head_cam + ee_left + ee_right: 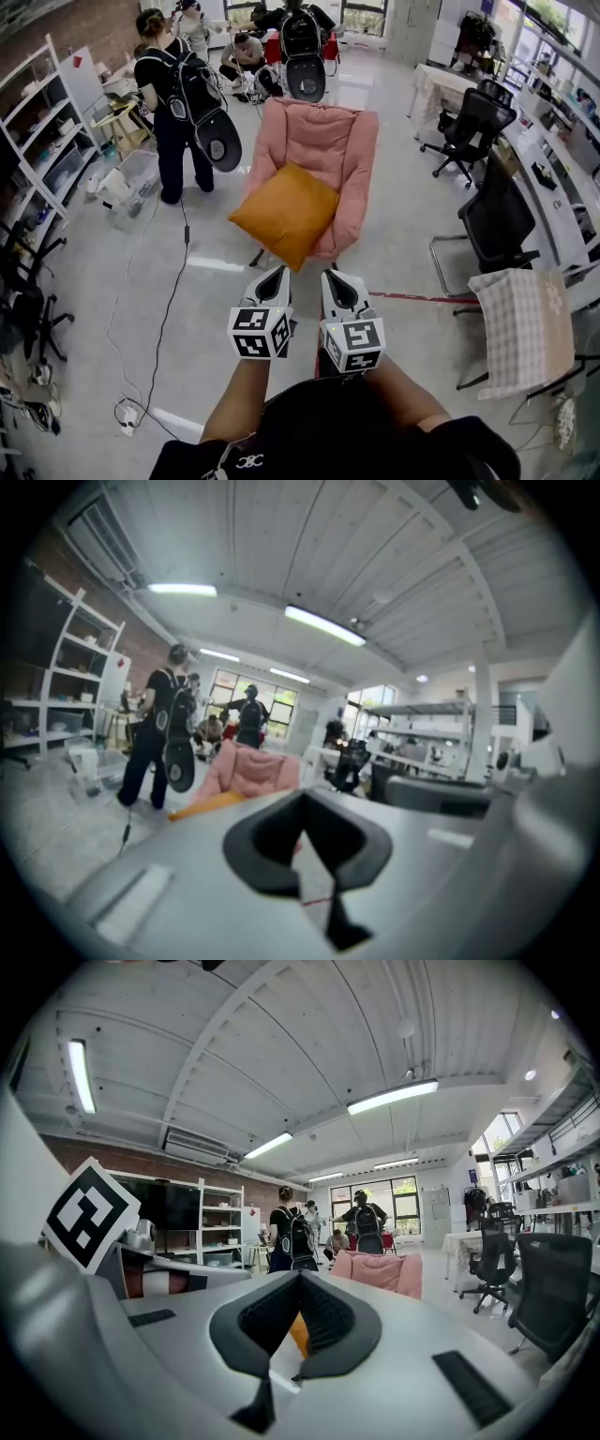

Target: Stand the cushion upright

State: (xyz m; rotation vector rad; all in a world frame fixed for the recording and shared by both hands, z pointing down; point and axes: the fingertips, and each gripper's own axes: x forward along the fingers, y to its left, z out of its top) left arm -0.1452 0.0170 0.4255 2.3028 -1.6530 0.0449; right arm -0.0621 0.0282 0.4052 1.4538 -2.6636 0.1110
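Observation:
An orange square cushion [284,214] lies tilted on the seat of a pink soft chair [323,150], with one corner hanging over the seat's front edge. My left gripper [273,277] and right gripper [339,281] are side by side just short of the chair, pointing at it; both are shut and empty, apart from the cushion. In the left gripper view the left gripper [302,825] is shut, with the cushion [202,806] and chair [248,771] beyond it. In the right gripper view a strip of cushion [298,1333] shows behind the shut right gripper [295,1321], the chair [380,1271] behind.
A person with a black backpack [178,112] stands left of the chair, others farther back. Black office chairs [495,223] and desks line the right, with a chequered cloth [525,323] near. White shelves [37,141] stand left. A cable [169,300] runs over the floor.

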